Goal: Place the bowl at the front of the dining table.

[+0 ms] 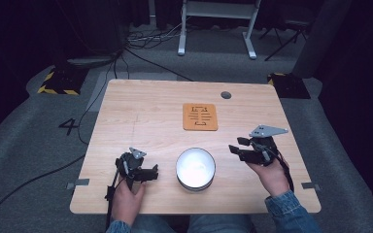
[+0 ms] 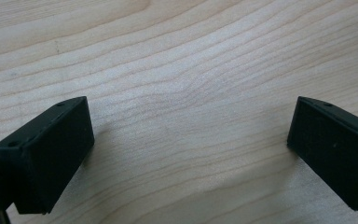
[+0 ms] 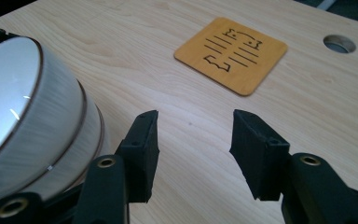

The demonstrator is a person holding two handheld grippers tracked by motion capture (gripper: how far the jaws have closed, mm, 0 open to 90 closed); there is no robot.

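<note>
Item: white bowl (image 1: 195,168) on table (image 1: 141,111), flanked by my left gripper (image 1: 154,171) and right gripper (image 1: 237,145), both open and empty. Risk, I judge: an off-centre approach nudges the bowl toward the near edge.

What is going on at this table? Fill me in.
A person sits at a wooden table with a two-jaw gripper in each hand. A white bowl stands between them near the front edge, with a square wooden coaster farther back. The left gripper rests low beside the bowl, jaws wide apart over bare wood. The right gripper hangs to the bowl's right, jaws apart and empty. Neither touches the bowl.
</note>
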